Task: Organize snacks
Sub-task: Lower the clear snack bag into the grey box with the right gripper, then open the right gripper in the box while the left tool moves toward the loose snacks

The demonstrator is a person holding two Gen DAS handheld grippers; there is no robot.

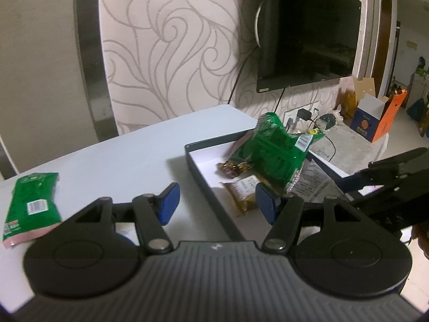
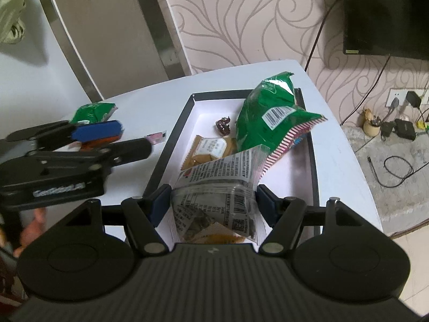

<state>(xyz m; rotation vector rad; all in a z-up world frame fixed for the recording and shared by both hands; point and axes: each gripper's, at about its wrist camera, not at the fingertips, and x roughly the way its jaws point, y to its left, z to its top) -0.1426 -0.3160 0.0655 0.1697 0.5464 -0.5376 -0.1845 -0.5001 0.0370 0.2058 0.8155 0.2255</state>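
A dark-rimmed box (image 1: pixel 203 177) with a white floor sits on the white table; it also shows in the right wrist view (image 2: pixel 171 139). In it lie a green snack bag (image 1: pixel 270 150) (image 2: pixel 265 118), a tan packet (image 1: pixel 240 190) (image 2: pixel 209 150) and a small dark brown candy (image 1: pixel 232 169) (image 2: pixel 223 125). My left gripper (image 1: pixel 217 204) is open and empty over the box's near left rim. My right gripper (image 2: pixel 213 206) is open around a clear printed packet (image 2: pixel 219 187) lying in the box's near end; whether the pads touch it I cannot tell. A second green bag (image 1: pixel 32 206) (image 2: pixel 92 112) lies on the table left of the box.
A patterned wall and a black TV (image 1: pixel 308 29) stand behind the table. Right of the table lie cables, chargers (image 2: pixel 402 128) and an orange-and-blue carton (image 1: pixel 375 118). A small pink item (image 2: pixel 156 137) lies on the table left of the box.
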